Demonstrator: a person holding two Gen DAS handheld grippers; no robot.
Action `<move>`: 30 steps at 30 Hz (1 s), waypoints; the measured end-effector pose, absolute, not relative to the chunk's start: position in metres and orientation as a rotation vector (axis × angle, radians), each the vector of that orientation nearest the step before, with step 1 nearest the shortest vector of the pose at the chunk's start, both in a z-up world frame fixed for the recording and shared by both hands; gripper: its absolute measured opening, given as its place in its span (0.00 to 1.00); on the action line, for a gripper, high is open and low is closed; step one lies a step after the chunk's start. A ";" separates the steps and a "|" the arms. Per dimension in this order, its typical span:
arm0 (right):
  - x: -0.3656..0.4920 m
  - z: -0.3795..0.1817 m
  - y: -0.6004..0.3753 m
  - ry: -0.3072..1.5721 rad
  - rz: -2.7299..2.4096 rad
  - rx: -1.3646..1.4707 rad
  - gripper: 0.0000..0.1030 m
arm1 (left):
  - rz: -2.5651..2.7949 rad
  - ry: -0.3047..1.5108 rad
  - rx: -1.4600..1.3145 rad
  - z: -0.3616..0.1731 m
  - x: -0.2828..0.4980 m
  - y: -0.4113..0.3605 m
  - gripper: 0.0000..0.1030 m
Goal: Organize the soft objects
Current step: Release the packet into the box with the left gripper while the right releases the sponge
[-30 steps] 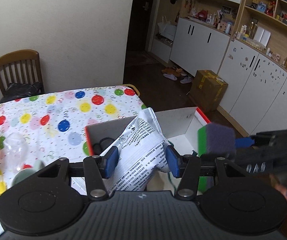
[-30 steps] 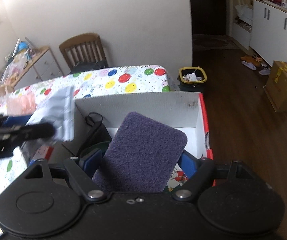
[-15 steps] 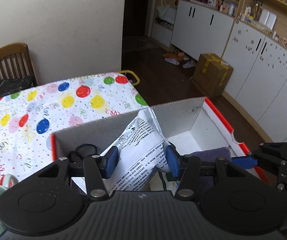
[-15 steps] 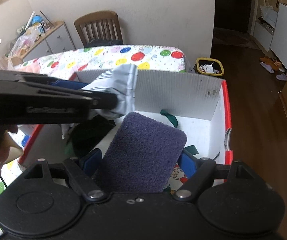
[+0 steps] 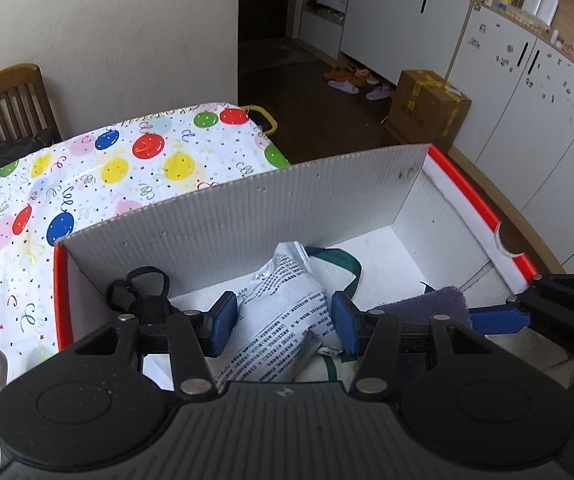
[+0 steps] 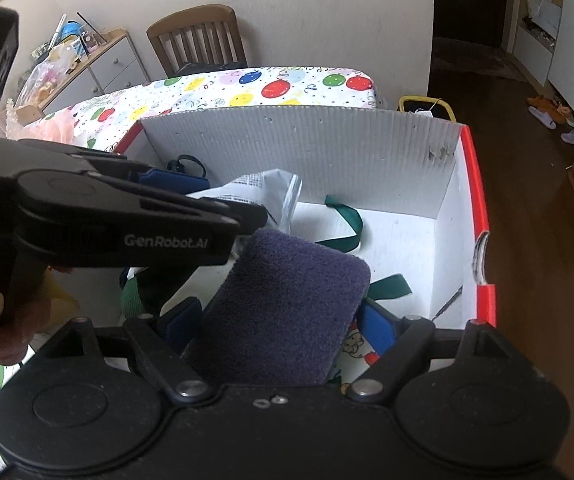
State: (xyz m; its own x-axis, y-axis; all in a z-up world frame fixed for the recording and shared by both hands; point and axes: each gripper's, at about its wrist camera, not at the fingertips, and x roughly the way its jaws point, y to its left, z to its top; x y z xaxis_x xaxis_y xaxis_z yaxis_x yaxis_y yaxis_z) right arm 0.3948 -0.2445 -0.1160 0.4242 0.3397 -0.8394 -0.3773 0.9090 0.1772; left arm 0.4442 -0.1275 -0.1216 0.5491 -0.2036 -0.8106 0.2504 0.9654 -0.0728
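A white cardboard box (image 5: 287,208) with red outer sides stands on the table. My left gripper (image 5: 283,324) is shut on a white printed soft packet (image 5: 283,304) and holds it low inside the box. In the right wrist view that gripper (image 6: 247,212) crosses from the left with the packet (image 6: 263,188) sticking out past its tips. My right gripper (image 6: 283,324) has a purple sponge (image 6: 287,300) between its blue pads, inside the same box (image 6: 307,148). Its jaws are opening, and the pads look still against the sponge. The sponge (image 5: 435,304) shows beside the packet.
A green strap (image 6: 343,220) and a black strapped item (image 5: 139,288) lie in the box. The balloon-print tablecloth (image 5: 107,168) spreads to the left, with a wooden chair (image 5: 3,100) behind. A brown carton (image 5: 427,104) and a yellow bin (image 6: 427,106) stand on the floor.
My left gripper has come forward and down, bringing the packet from above the box rim into the box. The right gripper has sunk a little with the sponge.
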 end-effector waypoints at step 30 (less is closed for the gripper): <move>0.367 -0.074 -0.264 0.907 0.432 0.018 0.98 | -0.283 0.819 0.044 -0.075 0.403 -0.126 0.70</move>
